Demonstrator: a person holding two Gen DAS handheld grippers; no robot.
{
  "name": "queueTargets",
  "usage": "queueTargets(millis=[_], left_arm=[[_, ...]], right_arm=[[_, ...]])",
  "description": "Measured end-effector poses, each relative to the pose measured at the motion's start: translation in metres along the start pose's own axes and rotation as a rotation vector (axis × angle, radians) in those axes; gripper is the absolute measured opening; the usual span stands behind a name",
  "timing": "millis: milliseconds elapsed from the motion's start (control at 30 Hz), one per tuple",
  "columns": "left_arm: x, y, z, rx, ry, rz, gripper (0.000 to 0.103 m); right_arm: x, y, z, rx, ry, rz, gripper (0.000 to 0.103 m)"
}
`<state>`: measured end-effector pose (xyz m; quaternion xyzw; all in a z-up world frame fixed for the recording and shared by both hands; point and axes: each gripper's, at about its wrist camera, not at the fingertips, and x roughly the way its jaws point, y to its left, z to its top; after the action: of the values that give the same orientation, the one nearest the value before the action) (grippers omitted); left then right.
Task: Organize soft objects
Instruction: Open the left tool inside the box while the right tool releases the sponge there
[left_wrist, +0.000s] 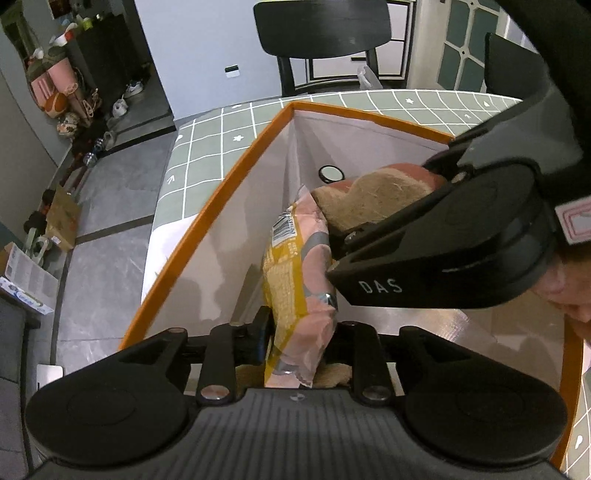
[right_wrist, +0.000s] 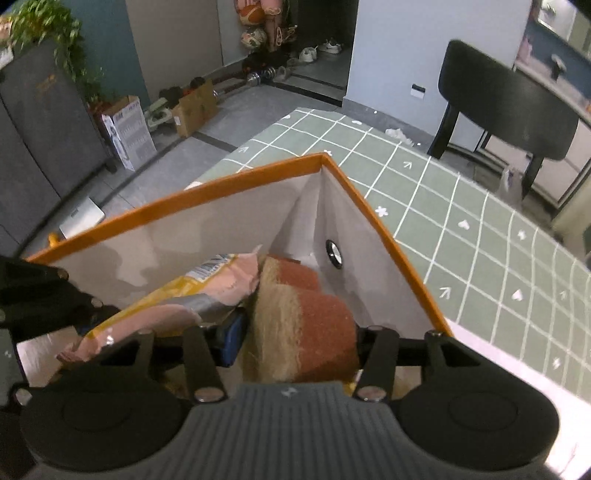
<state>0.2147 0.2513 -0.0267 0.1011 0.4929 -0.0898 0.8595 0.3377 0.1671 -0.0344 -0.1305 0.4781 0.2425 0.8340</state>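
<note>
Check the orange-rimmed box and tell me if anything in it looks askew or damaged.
Nothing looks damaged. The pink and yellow snack bag stands on edge, tilted, inside the orange-rimmed box, leaning against the brown and tan sponge rather than lying flat.

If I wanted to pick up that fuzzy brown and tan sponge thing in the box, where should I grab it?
Probably from above, across its two broad faces near the top edge. The brown and tan scrub sponge stands on edge inside the orange-rimmed white box, leaning against the pink and yellow snack packet, so its upper end is the freest part.
</note>
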Motion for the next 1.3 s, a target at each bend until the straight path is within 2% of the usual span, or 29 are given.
queueTargets(millis=[133,233,467,633,800,1300], left_arm=[[-0.002,-0.005,0.000,0.012,-0.008,-0.007,0.033],[-0.006,-0.008,0.000,0.018,-0.014,-0.015,0.036],[-0.018,-0.013,0.000,0.018,-0.026,-0.033,0.038],[-0.033,-0.011,-0.001,-0.004,-0.041,-0.088,0.040],[-0.053,-0.008,0.001,-0.067,-0.082,-0.156,0.043],[-0.098,-0.041,-0.004,-0.008,-0.150,-0.126,0.046]], right_arm=[[-0.008,-0.004,0.000,-0.007,-0.014,-0.022,0.057],[-0.018,-0.012,0.000,0.007,-0.036,-0.039,0.064],[-0.040,-0.026,-0.004,0.045,-0.061,-0.016,0.064],[-0.057,-0.027,-0.010,0.045,-0.078,-0.024,0.064],[-0.080,-0.029,-0.018,0.051,-0.103,-0.020,0.064],[-0.149,-0.047,-0.073,0.042,-0.139,-0.038,0.064]])
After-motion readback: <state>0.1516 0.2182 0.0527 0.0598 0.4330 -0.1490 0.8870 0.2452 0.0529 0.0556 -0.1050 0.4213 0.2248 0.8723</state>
